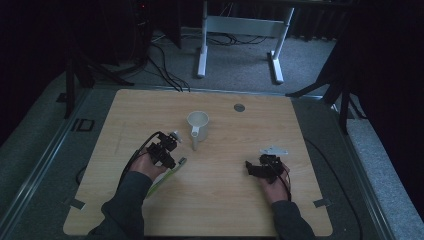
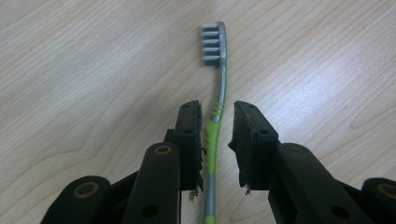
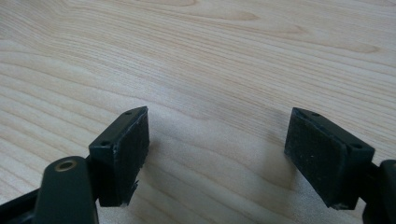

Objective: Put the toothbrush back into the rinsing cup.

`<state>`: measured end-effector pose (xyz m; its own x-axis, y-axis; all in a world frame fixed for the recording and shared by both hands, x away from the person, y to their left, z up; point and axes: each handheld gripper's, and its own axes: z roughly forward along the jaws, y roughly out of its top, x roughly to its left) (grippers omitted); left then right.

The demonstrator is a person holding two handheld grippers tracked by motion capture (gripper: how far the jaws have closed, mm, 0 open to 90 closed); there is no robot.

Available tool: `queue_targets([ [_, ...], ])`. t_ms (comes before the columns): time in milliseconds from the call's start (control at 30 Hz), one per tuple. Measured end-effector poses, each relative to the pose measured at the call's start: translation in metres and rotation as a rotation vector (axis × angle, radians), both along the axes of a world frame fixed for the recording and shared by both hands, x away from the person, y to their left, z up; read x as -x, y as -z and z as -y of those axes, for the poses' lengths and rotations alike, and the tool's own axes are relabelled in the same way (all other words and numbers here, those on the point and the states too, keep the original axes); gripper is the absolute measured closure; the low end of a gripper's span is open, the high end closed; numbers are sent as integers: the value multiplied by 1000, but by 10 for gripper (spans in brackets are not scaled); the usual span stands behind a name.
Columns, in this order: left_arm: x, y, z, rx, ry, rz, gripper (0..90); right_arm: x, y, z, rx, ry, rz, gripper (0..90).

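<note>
Below, on the pale wooden table (image 1: 225, 170): green-and-grey toothbrush (image 2: 215, 135) lying flat, bristle head pointing away. Left tool (image 2: 217, 109) straddling its green grip, jaws narrow, one pad touching the handle, the other just clear, no clamp. Right tool (image 3: 217, 135) spread wide over bare wood, holding nothing, well apart from the brush. White mug (image 1: 198, 124) upright near the table's middle, just beyond the left tool.

One toothbrush (image 2: 219, 88) near left on one wooden table (image 1: 240, 195); one white mug (image 1: 198, 125) far centre; one green packet (image 1: 167, 176) near left; two grippers, left (image 1: 172, 145) and right (image 1: 248, 166)
</note>
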<state>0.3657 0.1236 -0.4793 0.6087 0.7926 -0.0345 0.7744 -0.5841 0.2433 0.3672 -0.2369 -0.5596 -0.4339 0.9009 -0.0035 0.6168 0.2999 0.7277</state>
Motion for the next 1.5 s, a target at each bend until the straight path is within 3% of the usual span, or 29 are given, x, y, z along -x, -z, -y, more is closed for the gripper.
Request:
queue_targets([
  [933,-6,21,1,-25,30,-136,748,0,0,0,0,0,0,216],
  [1500,-11,30,6,-90,40,-164,760,0,0,0,0,0,0,216],
])
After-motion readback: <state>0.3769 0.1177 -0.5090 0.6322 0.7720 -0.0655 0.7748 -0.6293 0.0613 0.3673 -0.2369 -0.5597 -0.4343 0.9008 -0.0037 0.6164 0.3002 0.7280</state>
